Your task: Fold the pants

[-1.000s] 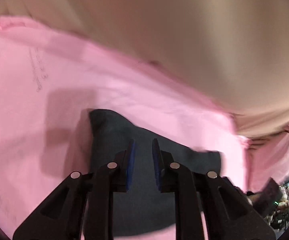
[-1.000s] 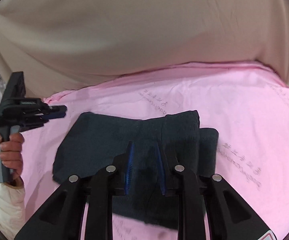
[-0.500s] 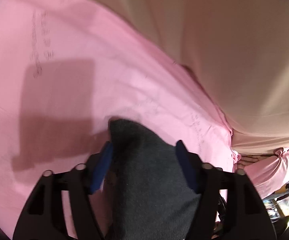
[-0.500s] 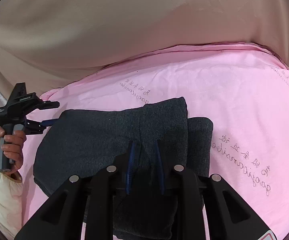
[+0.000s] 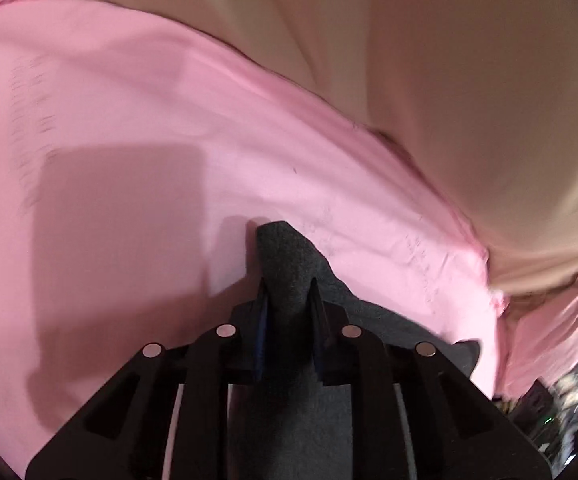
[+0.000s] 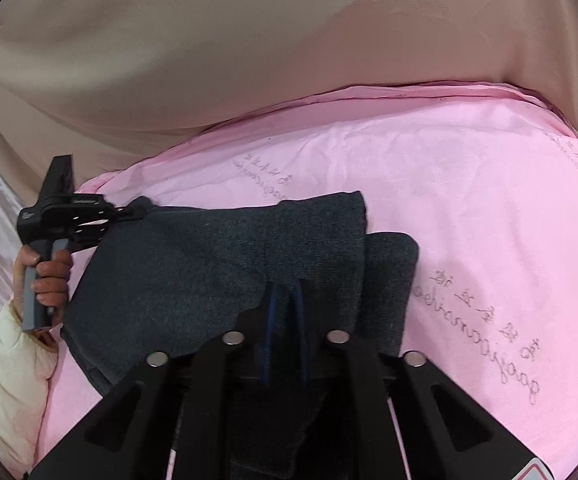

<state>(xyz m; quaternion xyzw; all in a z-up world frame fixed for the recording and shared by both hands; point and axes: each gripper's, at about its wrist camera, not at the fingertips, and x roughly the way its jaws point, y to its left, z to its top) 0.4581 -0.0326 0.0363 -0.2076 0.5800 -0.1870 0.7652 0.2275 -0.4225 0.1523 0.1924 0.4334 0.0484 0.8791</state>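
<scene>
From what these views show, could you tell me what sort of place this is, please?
Probably a bedroom: the pants lie on a pink embroidered bedsheet over a soft surface, with a beige drape behind.

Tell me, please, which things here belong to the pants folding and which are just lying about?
Job:
- dark pants
- left claw, shut on a pants corner
- right claw, shut on pants

Lying about:
- pink sheet
- beige cloth

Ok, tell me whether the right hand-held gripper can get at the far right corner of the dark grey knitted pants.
Probably not freely: the right hand-held gripper is shut on the dark grey knitted pants; otherwise only bare pink sheet surrounds that corner.
</scene>
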